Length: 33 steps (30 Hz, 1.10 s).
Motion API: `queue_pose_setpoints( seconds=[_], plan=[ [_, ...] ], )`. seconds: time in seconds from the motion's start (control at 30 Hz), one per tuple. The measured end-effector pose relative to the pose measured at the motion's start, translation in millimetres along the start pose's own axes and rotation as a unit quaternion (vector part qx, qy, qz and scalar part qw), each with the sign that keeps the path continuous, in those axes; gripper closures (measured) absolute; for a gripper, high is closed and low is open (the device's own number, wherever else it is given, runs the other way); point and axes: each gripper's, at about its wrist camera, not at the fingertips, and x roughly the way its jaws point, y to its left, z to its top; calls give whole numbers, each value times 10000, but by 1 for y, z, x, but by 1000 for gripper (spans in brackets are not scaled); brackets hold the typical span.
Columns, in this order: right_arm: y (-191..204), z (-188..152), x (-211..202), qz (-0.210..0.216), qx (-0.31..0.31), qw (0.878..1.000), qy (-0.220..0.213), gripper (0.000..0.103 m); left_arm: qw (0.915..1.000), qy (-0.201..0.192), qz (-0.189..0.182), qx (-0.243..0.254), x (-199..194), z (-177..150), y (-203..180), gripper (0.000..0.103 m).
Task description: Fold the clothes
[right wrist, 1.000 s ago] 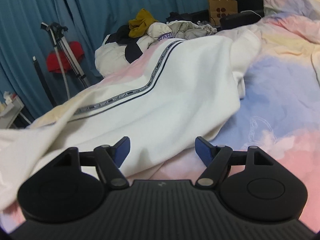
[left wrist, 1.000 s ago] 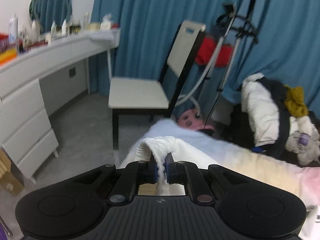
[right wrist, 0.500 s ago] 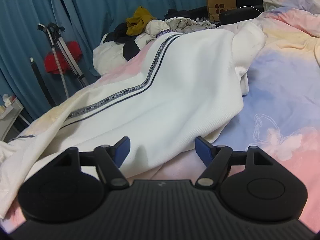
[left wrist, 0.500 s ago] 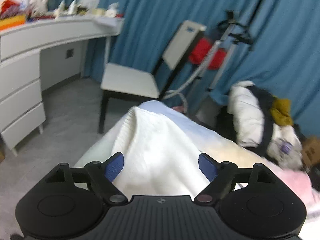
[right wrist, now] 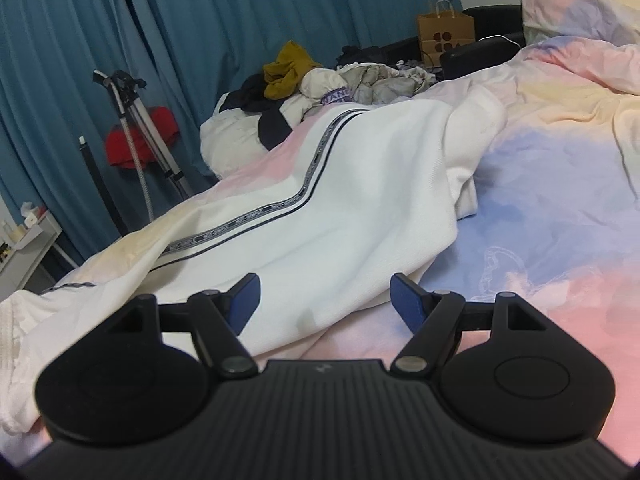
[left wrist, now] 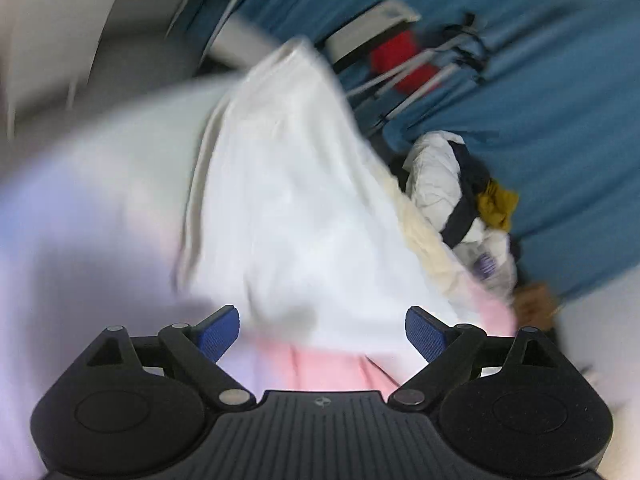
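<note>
- White garment [right wrist: 340, 216] with a dark lettered stripe lies spread across the pastel bedspread [right wrist: 560, 184], stretching from the near left edge toward the far clothes heap.
- Right gripper [right wrist: 324, 294] hovers over the garment's near hem; its jaws stand wide apart with nothing between them, the left blue pad [right wrist: 246, 292] over the white cloth and the right pad over bare pink bedspread.
- Left gripper [left wrist: 322, 328] is tilted and its view is motion-blurred; its jaws are also spread wide and hold nothing.
- In the left wrist view the same white garment [left wrist: 296, 200] sits just ahead of the jaws, its lower edge between the two blue pads, with pink bedspread [left wrist: 332, 368] directly beneath them.
- Whether either gripper touches the cloth cannot be told.
- Heap of clothes [right wrist: 320, 80] rests at the far side of the bed, with a mustard piece [right wrist: 288, 68] on top and dark and grey pieces mixed in.
- Brown paper bag [right wrist: 446, 34] stands behind the heap; its contents are not visible.
- Teal curtain [right wrist: 200, 20] backs the scene, with a tripod-like stand [right wrist: 136, 120] and a red item [right wrist: 156, 136] in front of it.
</note>
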Motion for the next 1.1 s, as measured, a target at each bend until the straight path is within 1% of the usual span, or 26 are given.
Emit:
queue_pose_setpoints(
  seconds=[0.07,0.13,0.2,0.27,0.33,0.37,0.43,0.47,0.5,0.53,0.57,0.6,0.63,0.67,0.7,0.77,0.83,0.9,1.0,1.03,1.1],
  plan=[
    [-2,0,1,1,34,10000,38,29,9988,95,-73,-476,12,-2,14,11],
    [-2,-1,2,6,39,10000,75,29,9955,172,-131,-922,25,-4,27,11],
    [-3,-2,2,44,88,9999,85,29,9901,248,-188,-1365,37,-5,39,11],
    [-3,-2,4,77,135,9998,101,29,9827,324,-245,-1806,50,-7,52,11],
    [-2,-3,8,85,169,9997,136,29,9830,242,-303,-1792,56,-5,52,11],
    [-1,-3,10,80,169,9997,161,29,9836,177,-315,-1765,58,-3,52,13],
    [0,-4,14,64,159,9996,213,29,9828,-100,-307,-1820,57,0,57,16],
    [0,-5,16,54,154,9996,239,29,9816,-200,-321,-1869,56,4,61,23],
    [0,-5,16,49,145,9996,246,29,9803,-291,-339,-1922,55,7,65,28],
    [1,-5,17,45,136,9996,248,29,9791,-388,-327,-1967,52,11,69,40],
    [1,-6,17,41,126,9996,250,29,9779,-485,-309,-2011,47,15,73,56],
    [1,-6,18,37,117,9996,252,29,9764,-547,-320,-2062,42,17,77,63],
    [2,-6,18,29,101,9996,247,29,9749,-603,-337,-2116,38,19,80,67],
    [2,-6,18,21,84,9997,240,29,9749,-655,-394,-2090,32,21,80,76],
    [2,-6,17,12,67,9997,234,29,9752,-707,-459,-2048,27,22,78,78],
    [3,-7,16,1,42,9997,227,29,9781,-886,-542,-1803,9,23,69,82],
    [3,-7,15,-10,24,9998,217,29,9803,-1072,-619,-1542,-10,25,59,84],
    [2,-7,13,-5,34,9998,198,29,9784,-1271,-724,-1459,-30,31,59,84],
    [0,-5,10,18,64,9998,164,29,9764,-1472,-508,-1494,-59,45,76,85],
    [-1,-4,9,27,77,9998,154,29,9763,-1474,-359,-1541,-65,49,86,85],
    [-1,-3,9,41,90,9999,142,29,9786,-1311,40,-1585,-76,54,107,85]
  ],
)
